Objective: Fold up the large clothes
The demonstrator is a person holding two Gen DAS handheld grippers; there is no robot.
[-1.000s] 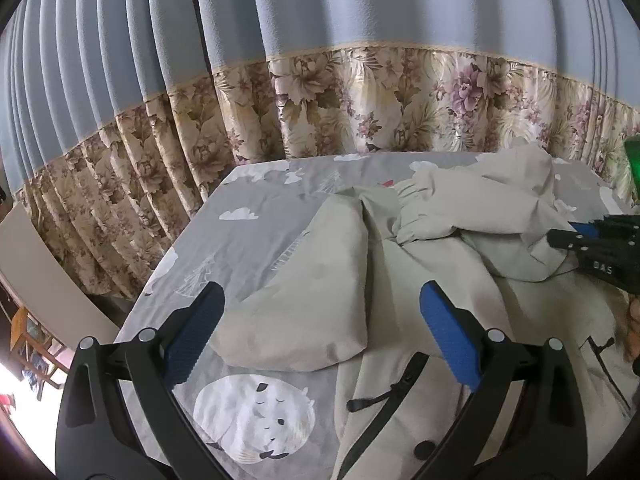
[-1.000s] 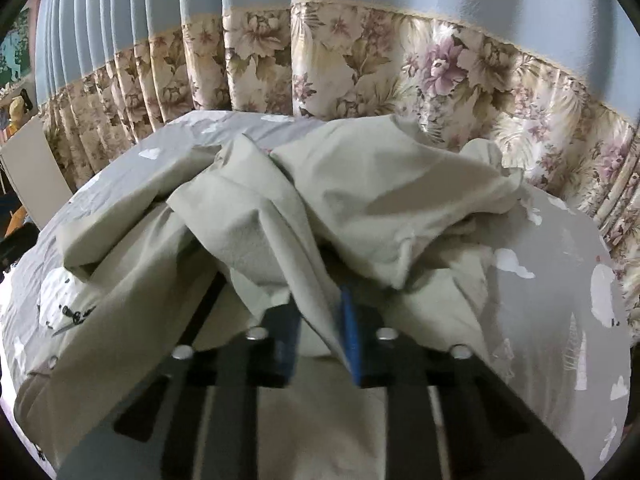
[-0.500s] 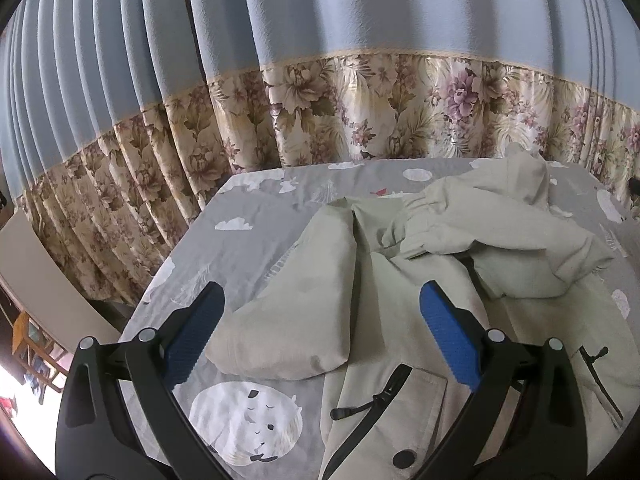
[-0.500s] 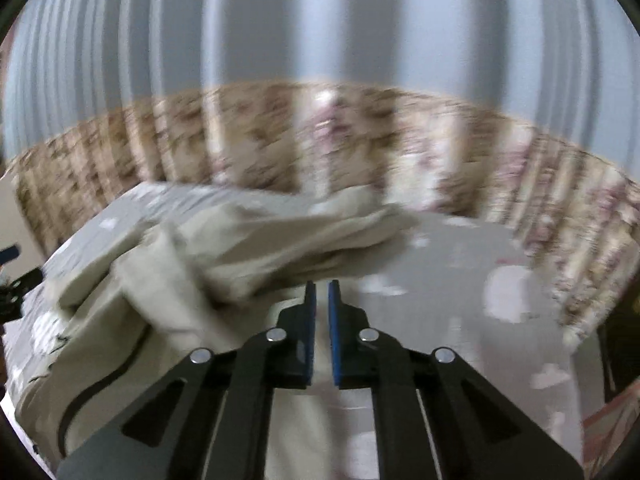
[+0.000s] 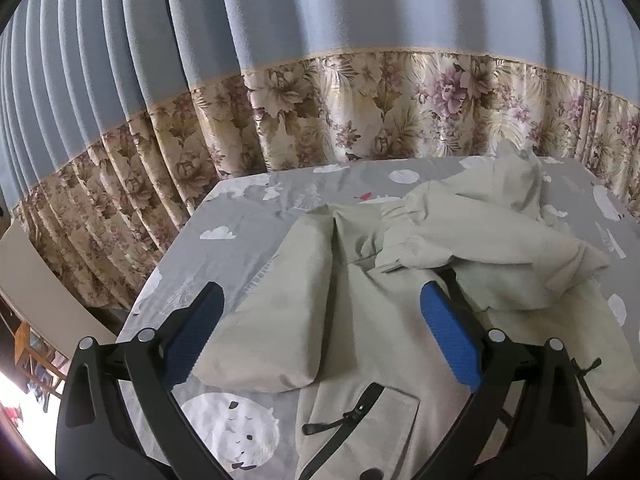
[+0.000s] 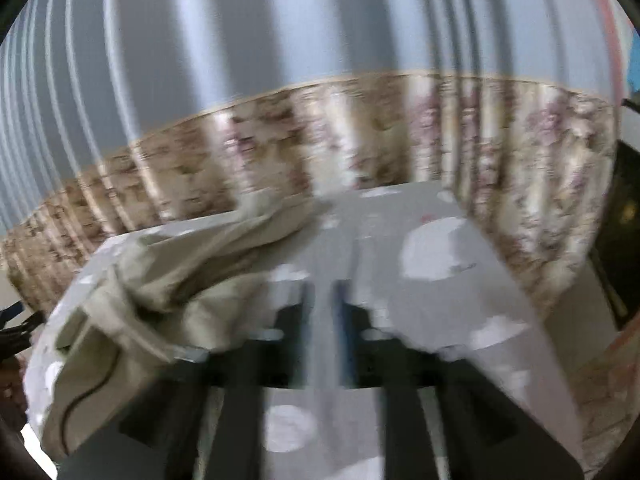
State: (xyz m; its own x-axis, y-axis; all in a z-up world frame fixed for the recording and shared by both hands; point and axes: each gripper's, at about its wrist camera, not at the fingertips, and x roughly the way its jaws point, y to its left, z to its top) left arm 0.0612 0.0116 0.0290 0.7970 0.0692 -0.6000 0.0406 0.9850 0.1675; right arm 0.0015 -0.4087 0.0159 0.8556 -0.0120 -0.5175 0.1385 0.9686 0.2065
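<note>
A large beige jacket (image 5: 400,300) lies crumpled on a bed with a grey cloud-print sheet (image 5: 248,216). One sleeve (image 5: 288,304) runs toward my left gripper, and black zipper pulls (image 5: 340,420) show near the front. My left gripper (image 5: 320,316) is wide open and empty, hovering above the sleeve. In the blurred right wrist view the jacket (image 6: 168,280) lies to the left. My right gripper (image 6: 322,304) is over bare sheet (image 6: 440,280) to the right of it, its jaws nearly together with a narrow gap and nothing between them.
Blue curtains with a floral lower band (image 5: 360,112) hang close behind the bed's far and left sides. A pale board (image 5: 36,280) and a wooden chair (image 5: 32,352) stand at the left beyond the bed edge. A dark object (image 6: 624,240) stands at the right.
My right gripper let go of the jacket fabric, drew back and swung right over the bare sheet. The jacket's folded part settled. My left gripper stayed open and lifted slightly.
</note>
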